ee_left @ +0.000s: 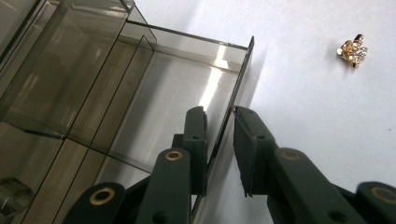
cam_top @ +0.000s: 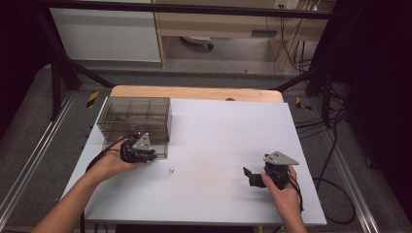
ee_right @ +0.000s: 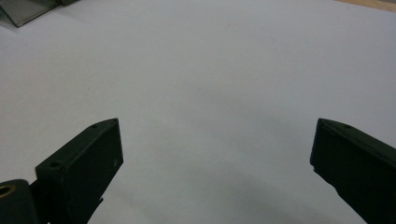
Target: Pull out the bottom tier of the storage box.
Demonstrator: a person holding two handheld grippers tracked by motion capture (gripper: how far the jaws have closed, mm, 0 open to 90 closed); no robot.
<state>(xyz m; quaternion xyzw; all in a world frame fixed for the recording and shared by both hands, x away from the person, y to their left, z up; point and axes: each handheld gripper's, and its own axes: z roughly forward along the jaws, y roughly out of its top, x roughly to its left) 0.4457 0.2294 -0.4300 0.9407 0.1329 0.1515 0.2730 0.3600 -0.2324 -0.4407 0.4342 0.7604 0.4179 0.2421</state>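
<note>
A smoky clear drawer box (cam_top: 136,116) stands at the table's left rear. One low drawer (ee_left: 187,88) is pulled out toward me. My left gripper (ee_left: 219,112) straddles the drawer's front wall (ee_left: 243,70), one pad inside and one outside, closed on it. In the high view the left gripper (cam_top: 147,155) sits at the box's front right corner. A small gold trinket with clear stones (ee_left: 352,49) lies on the white tabletop, just right of the drawer (cam_top: 171,170). My right gripper (cam_top: 248,177) rests at the right, pointing left, its jaws wide open over bare table (ee_right: 215,135).
A white sheet (cam_top: 223,141) covers the table, with a strip of wood (cam_top: 194,92) at the far edge. Black frame bars and cables run round the table. A corner of the drawer box (ee_right: 28,9) appears at the top left of the right gripper view.
</note>
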